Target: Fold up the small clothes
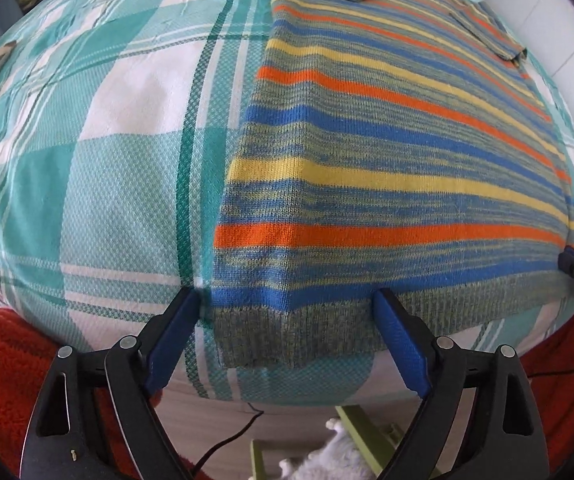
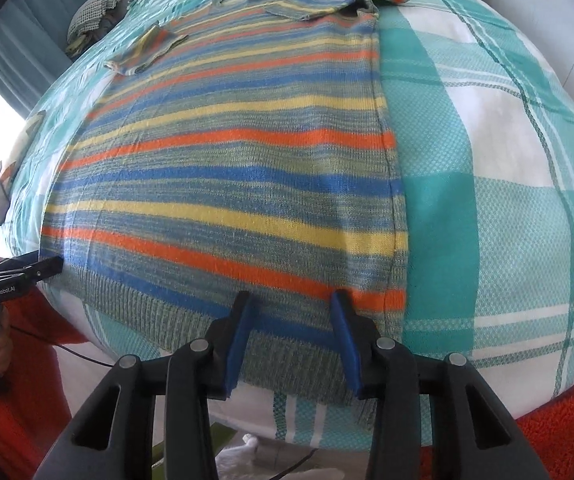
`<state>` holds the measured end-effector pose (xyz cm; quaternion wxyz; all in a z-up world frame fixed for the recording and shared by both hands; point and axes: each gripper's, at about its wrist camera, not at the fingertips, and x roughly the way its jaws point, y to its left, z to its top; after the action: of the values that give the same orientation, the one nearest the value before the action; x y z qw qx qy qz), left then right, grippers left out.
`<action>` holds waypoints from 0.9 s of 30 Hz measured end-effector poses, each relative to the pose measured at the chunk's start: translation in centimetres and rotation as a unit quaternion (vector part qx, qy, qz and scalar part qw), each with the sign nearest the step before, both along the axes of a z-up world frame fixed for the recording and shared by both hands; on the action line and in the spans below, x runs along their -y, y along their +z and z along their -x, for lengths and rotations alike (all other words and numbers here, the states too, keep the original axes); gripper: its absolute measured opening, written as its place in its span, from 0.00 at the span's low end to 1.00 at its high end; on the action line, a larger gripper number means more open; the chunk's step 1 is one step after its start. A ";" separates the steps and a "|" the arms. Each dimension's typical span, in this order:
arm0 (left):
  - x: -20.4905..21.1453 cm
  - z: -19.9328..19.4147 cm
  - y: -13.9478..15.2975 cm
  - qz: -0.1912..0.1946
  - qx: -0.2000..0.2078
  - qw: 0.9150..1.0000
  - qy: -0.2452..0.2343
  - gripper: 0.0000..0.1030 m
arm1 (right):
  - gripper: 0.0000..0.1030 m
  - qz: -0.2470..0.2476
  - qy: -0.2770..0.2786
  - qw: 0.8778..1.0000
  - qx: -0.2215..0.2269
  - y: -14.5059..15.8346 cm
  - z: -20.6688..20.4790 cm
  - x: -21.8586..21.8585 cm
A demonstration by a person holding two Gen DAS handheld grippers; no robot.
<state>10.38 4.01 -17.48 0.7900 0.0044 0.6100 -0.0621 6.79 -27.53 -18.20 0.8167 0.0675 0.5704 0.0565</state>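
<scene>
Left gripper [image 1: 287, 300]: jaws spread wide, straddling the left corner of the hem, pads not pressing; it holds nothing.
Right gripper [image 2: 291, 302]: jaws partly apart over the hem near the right corner; no cloth visibly pinched.
Striped sweater [image 1: 367, 168]: lies flat on the checked bedspread [image 1: 107, 160], hem nearest, both sleeves folded in at the far end.
Step in hand: likely taking both hem corners; each jaw should close squarely on the ribbing, catching both layers, at matching points.
Surroundings: crumpled cloth [image 2: 99, 4] far off by the curtain; a cable [image 1: 227, 440] hangs below the bed edge.
Obstacles: none on the sweater.
</scene>
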 end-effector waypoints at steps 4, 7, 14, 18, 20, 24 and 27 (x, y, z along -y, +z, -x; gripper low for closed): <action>0.0 0.1 -0.1 -0.002 0.000 1.000 -0.001 0.90 | 0.40 0.000 -0.001 1.000 0.000 0.0 0.0 0.0; 0.1 0.2 -0.3 -0.004 0.000 1.000 -0.002 0.92 | 0.40 0.002 -0.001 1.000 0.001 0.0 -0.1 0.0; 0.1 0.1 -0.8 -0.006 -0.003 1.000 -0.001 0.94 | 0.42 0.004 0.000 1.000 0.002 0.0 -0.1 -0.3; 0.0 0.1 -0.8 -0.007 -0.004 1.000 -0.002 0.95 | 0.44 0.002 0.000 1.000 0.003 0.0 -0.1 -0.3; 0.0 0.1 -0.9 -0.007 -0.004 1.000 -0.002 0.95 | 0.44 0.002 0.000 1.000 0.003 0.0 -0.1 -0.3; 0.0 0.3 -1.1 -0.007 -0.005 1.000 -0.001 0.97 | 0.46 0.004 0.002 1.000 0.004 0.1 0.0 -0.5; -0.1 0.4 -1.3 -0.007 -0.005 1.000 0.000 0.98 | 0.48 0.005 0.003 1.000 0.005 0.1 0.0 -0.6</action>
<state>9.99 4.11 -18.83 0.7870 0.0098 0.6141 -0.0583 6.78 -26.93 -18.12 0.8195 0.0616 0.5670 0.0564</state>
